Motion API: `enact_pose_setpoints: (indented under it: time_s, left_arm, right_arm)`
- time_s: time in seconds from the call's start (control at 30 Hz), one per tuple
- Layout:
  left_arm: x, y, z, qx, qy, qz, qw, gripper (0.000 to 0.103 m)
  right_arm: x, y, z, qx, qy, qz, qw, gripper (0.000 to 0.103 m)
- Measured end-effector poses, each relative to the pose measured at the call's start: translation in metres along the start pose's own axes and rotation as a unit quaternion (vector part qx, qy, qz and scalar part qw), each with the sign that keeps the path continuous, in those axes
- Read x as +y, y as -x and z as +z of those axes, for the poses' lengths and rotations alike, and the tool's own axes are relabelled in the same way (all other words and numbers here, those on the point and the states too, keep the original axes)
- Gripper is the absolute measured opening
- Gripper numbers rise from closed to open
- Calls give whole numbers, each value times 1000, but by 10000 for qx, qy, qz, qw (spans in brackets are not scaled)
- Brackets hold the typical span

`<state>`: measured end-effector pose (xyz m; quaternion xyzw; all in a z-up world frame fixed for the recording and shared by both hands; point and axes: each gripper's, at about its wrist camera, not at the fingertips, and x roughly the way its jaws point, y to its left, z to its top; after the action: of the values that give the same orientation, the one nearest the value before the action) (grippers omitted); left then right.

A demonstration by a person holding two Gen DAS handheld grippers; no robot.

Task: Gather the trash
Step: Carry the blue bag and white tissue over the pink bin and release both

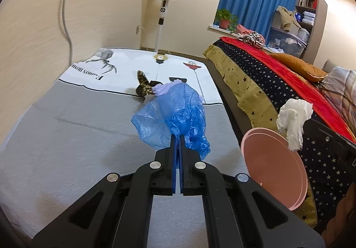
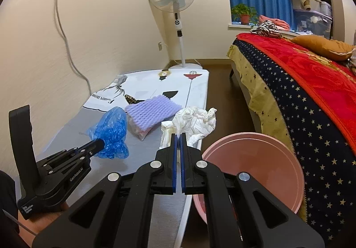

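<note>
Over mat (image 2: 66, 137) | left gripper (image 1: 177, 137) pinches blue bag (image 1: 175, 112) | right gripper (image 2: 178, 137) pinches tissue (image 2: 195, 121) (crumpled)

Left gripper (image 1: 177, 137) pointed downward, jaws clamped on blue bag (image 1: 175, 114). Right gripper (image 2: 178, 135) beside it, downward, jaws pinching white tissue (image 2: 195, 122).

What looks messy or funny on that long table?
A purple foam wrapper lies loose on the table, with a leopard-print shoe beyond it, an odd thing on a tabletop. Nothing looks spilled or broken.
</note>
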<state>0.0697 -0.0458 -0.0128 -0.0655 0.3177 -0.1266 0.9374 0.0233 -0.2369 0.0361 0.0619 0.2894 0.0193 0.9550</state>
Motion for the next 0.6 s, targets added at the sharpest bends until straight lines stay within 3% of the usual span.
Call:
enact_pose_setpoints:
  time_s: [0.6]
  left_arm:
    - [-62, -16, -3, 2, -498, -570, 9971, 2]
  right_arm:
    - [-44, 18, 9, -52, -271, -618, 9977, 3]
